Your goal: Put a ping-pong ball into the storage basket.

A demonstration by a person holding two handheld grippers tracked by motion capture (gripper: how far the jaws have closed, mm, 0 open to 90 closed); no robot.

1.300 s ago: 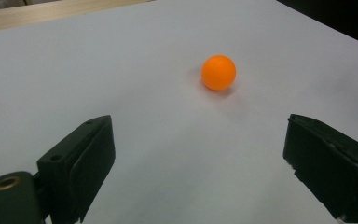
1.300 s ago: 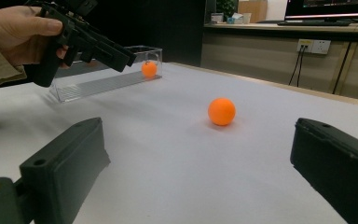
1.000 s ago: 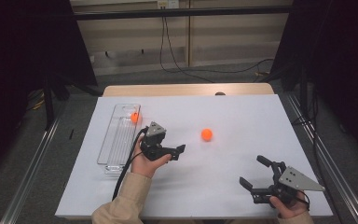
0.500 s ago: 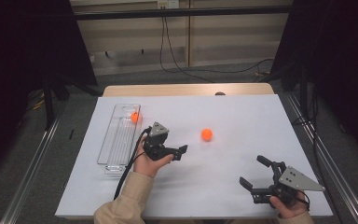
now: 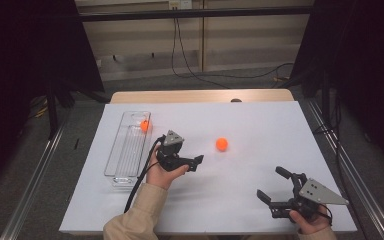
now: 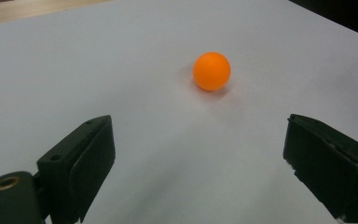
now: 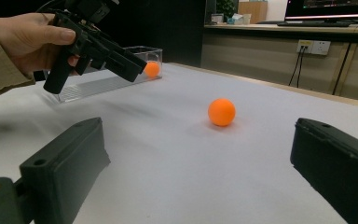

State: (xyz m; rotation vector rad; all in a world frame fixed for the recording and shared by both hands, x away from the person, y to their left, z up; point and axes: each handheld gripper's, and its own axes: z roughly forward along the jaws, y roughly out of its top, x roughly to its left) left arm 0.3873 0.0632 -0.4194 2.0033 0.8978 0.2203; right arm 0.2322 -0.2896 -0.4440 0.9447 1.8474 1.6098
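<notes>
An orange ball (image 5: 222, 144) lies loose on the white table top (image 5: 260, 125); it also shows as the ball (image 6: 211, 71) ahead of my left jaws and the ball (image 7: 222, 112) ahead of my right jaws. My left gripper (image 5: 196, 161) is held a short way left of it, open and empty, jaws pointing at it. In its own view the left gripper (image 6: 198, 133) stands wide apart. My right gripper (image 5: 270, 183) rests near the front right edge, open and empty, also seen as the right gripper (image 7: 198, 135). A second orange ball (image 5: 144, 125) sits in a clear tray (image 5: 125, 160).
The clear tray (image 7: 88, 86) lies lengthwise at the table's left, with its ball (image 7: 152, 69) at the far end. A hand holds the left gripper (image 7: 98, 44) above the table. Metal rails (image 5: 35, 185) flank the table, and cables (image 5: 190, 55) hang behind it.
My left gripper has drifted slightly to the right, closer to the loose ball. The right gripper and both balls have stayed put.
</notes>
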